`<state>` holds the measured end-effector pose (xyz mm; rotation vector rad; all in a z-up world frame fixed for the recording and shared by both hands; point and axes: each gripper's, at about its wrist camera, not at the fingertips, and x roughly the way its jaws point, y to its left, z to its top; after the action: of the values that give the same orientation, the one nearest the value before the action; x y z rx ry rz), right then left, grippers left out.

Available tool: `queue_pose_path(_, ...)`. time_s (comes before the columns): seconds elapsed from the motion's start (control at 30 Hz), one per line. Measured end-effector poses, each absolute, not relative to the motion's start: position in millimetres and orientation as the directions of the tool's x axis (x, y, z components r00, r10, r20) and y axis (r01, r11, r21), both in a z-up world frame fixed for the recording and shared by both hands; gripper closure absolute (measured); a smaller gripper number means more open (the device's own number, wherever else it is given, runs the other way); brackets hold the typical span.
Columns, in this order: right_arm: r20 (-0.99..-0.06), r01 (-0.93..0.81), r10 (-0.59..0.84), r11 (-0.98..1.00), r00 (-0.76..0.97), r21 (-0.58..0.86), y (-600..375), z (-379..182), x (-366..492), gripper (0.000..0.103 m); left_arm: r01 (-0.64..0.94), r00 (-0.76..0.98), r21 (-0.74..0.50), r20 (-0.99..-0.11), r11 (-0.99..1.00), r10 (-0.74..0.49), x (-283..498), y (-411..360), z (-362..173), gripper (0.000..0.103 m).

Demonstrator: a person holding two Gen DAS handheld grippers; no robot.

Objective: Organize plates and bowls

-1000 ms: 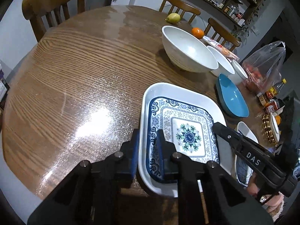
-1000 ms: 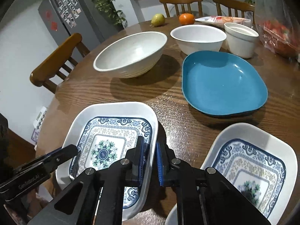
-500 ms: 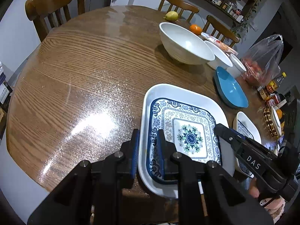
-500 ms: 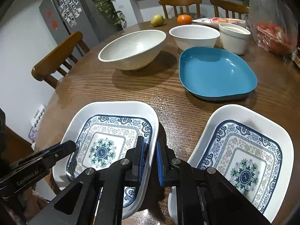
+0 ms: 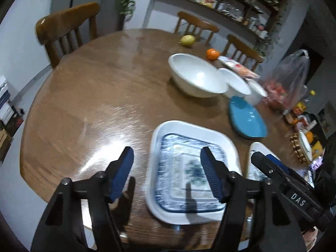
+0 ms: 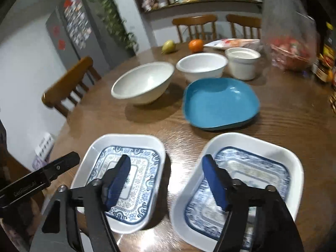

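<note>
Both grippers, left and right, have just opened their jaws wide, holding nothing. The two blue-patterned white square plates lie side by side on the surface, unstacked. The white bowls look unsorted.

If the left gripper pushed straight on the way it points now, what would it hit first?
Most likely the left patterned plate, at its near-left rim, which lies between the open left gripper fingers; depth is unclear, so it might meet the table beside it.

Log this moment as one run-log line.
left gripper: jaws just opened, empty | right gripper: jaws just opened, empty | patterned plate: released on table
</note>
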<state>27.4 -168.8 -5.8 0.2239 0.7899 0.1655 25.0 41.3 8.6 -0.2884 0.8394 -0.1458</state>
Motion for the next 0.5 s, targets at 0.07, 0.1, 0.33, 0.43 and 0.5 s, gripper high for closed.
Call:
queue_pose_path(0.07,-0.674,-0.03,0.22,0.959,0.706,0.281,-185.6,-0.6,19.7,0.03,0.054,0.654,-0.304,-0.709,0.951,-0.264,25.8,27.7,11.0,0.037)
queue_pose_path(0.1,-0.667,-0.012,0.212,0.956,0.714,0.291,-193.8,1.6,15.8,0.03,0.09,0.645,-0.303,-0.708,0.949,-0.288,26.4,16.6,12.1,0.037)
queue_pose_path(0.33,-0.681,0.133,0.142,0.933,0.718,0.335,-245.7,-5.4,0.4,0.03,0.248,0.558,-0.316,-0.726,0.916,-0.401,35.5,-43.0,6.7,0.041)
queue_pose_path(0.43,-0.693,0.172,0.131,0.921,0.709,0.349,-260.8,-13.9,-4.3,0.03,0.29,0.521,-0.308,-0.743,0.906,-0.419,36.3,-60.7,-0.4,0.049)
queue_pose_path(0.5,-0.697,0.188,0.124,0.916,0.706,0.354,-268.1,-17.7,-7.5,0.03,0.292,0.498,-0.314,-0.757,0.903,-0.424,38.7,-67.5,-5.4,0.051)
